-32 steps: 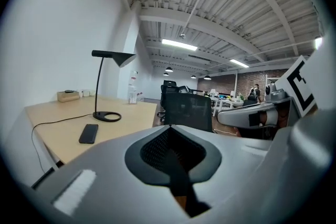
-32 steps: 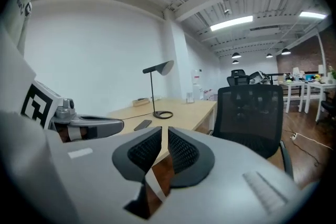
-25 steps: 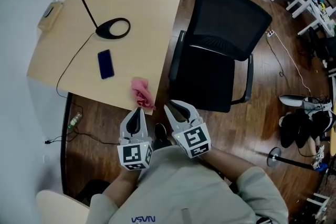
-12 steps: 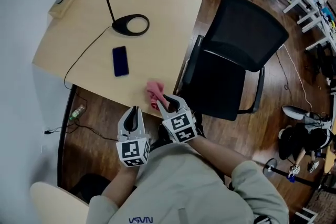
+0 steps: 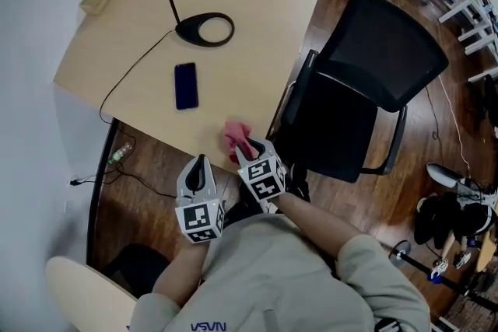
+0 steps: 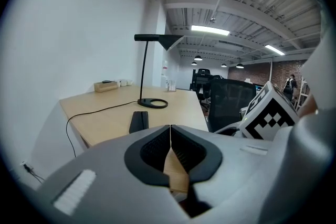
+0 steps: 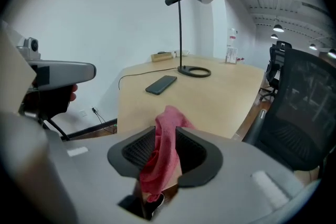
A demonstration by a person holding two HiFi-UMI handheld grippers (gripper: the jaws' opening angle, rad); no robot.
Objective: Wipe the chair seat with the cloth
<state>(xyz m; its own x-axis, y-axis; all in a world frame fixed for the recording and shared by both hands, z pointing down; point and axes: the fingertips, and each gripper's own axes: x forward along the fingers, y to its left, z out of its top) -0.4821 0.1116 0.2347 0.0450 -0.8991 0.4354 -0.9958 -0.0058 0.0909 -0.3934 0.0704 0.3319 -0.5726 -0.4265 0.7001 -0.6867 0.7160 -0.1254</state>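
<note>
The crumpled pink cloth (image 5: 234, 136) lies at the near edge of the wooden table (image 5: 241, 27). My right gripper (image 5: 250, 149) has reached it. In the right gripper view the cloth (image 7: 169, 122) stands up in the gap of the right gripper (image 7: 167, 131), whose jaws have just been opening and stand apart round it without pressing. My left gripper (image 5: 201, 162) hangs lower left, off the table edge, and in its own view the left gripper (image 6: 170, 129) is shut and empty. The black office chair's seat (image 5: 334, 128) is to the right of the cloth.
A black phone (image 5: 185, 85) and a desk lamp's ring base (image 5: 205, 29) with its cable lie on the table. The chair's armrest (image 5: 289, 101) runs close beside the table edge. The person's shoes (image 5: 297, 181) are on the wood floor below.
My right gripper has moved forward and down to the table edge and now straddles the cloth with wider jaws. The left gripper has shifted slightly and stays shut.
</note>
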